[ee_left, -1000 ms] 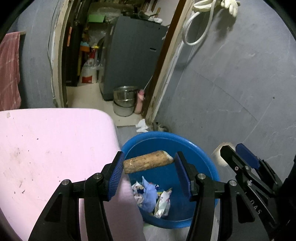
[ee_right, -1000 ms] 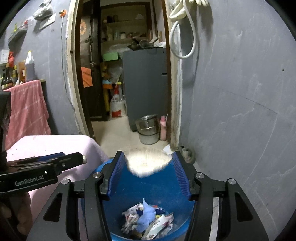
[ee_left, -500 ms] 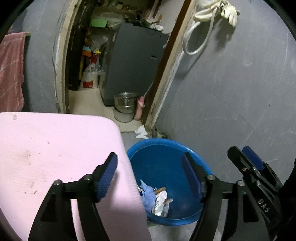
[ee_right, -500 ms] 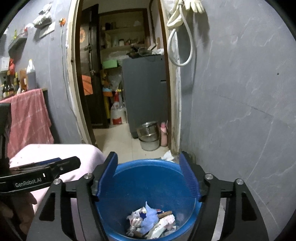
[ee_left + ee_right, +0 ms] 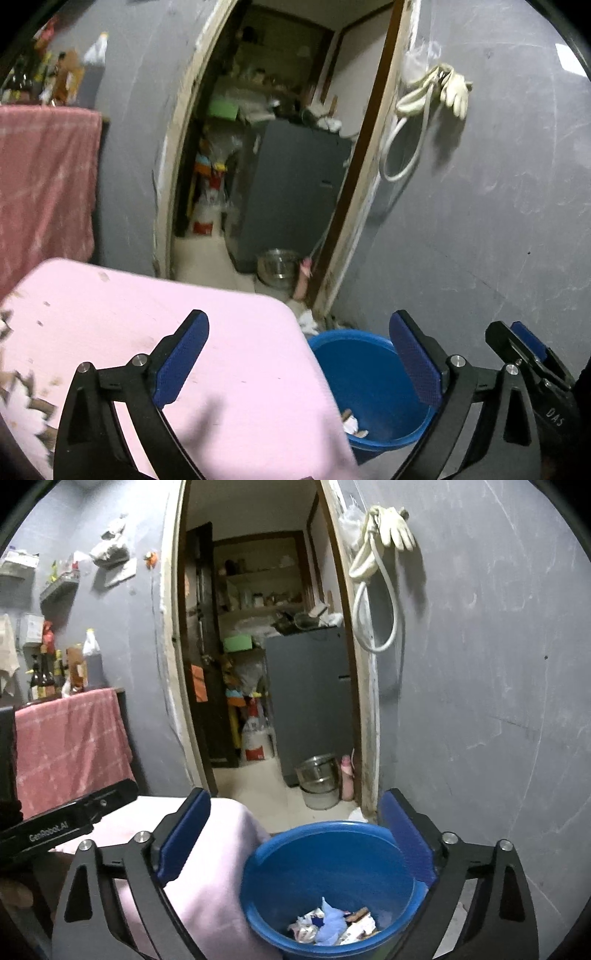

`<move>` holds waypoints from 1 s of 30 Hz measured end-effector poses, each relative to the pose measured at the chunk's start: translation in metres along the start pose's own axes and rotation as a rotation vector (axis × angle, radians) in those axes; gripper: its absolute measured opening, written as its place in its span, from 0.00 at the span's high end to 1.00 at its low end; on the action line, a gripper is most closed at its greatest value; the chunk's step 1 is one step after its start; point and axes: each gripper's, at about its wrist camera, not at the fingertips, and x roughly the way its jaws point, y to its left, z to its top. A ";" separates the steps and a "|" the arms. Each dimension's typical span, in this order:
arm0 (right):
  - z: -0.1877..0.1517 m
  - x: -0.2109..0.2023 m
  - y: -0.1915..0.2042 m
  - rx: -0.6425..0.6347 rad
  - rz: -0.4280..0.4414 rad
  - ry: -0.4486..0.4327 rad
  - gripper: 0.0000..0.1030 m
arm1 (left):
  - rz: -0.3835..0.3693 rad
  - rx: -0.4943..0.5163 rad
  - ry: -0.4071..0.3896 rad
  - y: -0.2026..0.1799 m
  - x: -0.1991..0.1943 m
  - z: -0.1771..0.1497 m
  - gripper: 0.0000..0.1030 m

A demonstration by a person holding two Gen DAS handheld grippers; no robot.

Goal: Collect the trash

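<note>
Left gripper (image 5: 299, 362) of mine has just spread its jaws wide, nothing between them, over the pink cloth-covered table (image 5: 229, 332). Right gripper (image 5: 295, 838) likewise gapes empty above the round blue plastic tub (image 5: 332, 853) holding crumpled trash (image 5: 332, 925).

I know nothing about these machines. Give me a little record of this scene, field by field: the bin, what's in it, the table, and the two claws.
bin: round blue plastic tub, on the floor beside the table
contents: crumpled wrappers and scraps at the bottom
table: pink cloth-covered surface, bits of litter at its left edge
left gripper: jaws have just been opening, nothing between them
right gripper: jaws have just been opening, nothing held, above the tub
</note>
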 end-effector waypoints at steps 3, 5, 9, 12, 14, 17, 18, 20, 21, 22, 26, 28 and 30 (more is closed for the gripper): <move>0.003 -0.014 0.009 0.008 0.009 -0.032 0.01 | 0.019 0.034 -0.043 0.003 -0.021 0.003 0.06; 0.006 -0.024 0.017 0.013 0.013 -0.055 0.00 | 0.026 0.042 -0.062 0.005 -0.033 0.002 0.05; 0.009 -0.045 0.028 0.019 0.018 -0.090 0.00 | 0.027 0.054 -0.083 0.010 -0.057 0.000 0.05; 0.009 -0.065 0.036 0.027 0.017 -0.114 0.00 | 0.026 0.068 -0.091 0.013 -0.075 -0.003 0.04; 0.008 -0.077 0.040 0.033 0.017 -0.123 0.00 | 0.031 0.077 -0.100 0.015 -0.087 -0.004 0.04; 0.007 -0.096 0.046 0.043 0.015 -0.126 0.00 | 0.022 0.087 -0.109 0.019 -0.107 -0.006 0.02; 0.007 -0.103 0.048 0.043 0.015 -0.127 0.00 | 0.021 0.089 -0.114 0.021 -0.114 -0.007 0.02; 0.008 -0.116 0.053 0.036 0.010 -0.128 0.00 | 0.017 0.092 -0.123 0.024 -0.127 -0.008 0.02; 0.009 -0.124 0.056 0.028 0.007 -0.130 0.00 | 0.020 0.096 -0.129 0.025 -0.133 -0.009 0.02; 0.009 -0.130 0.059 0.021 0.004 -0.129 0.00 | 0.023 0.100 -0.134 0.027 -0.138 -0.009 0.02; 0.009 -0.150 0.072 -0.017 -0.008 -0.113 0.00 | 0.038 0.114 -0.147 0.031 -0.162 -0.016 0.02; 0.006 -0.160 0.078 -0.031 -0.014 -0.108 0.00 | 0.045 0.116 -0.153 0.034 -0.173 -0.020 0.02; 0.000 -0.169 0.085 -0.040 -0.018 -0.105 0.00 | 0.048 0.119 -0.150 0.036 -0.183 -0.025 0.02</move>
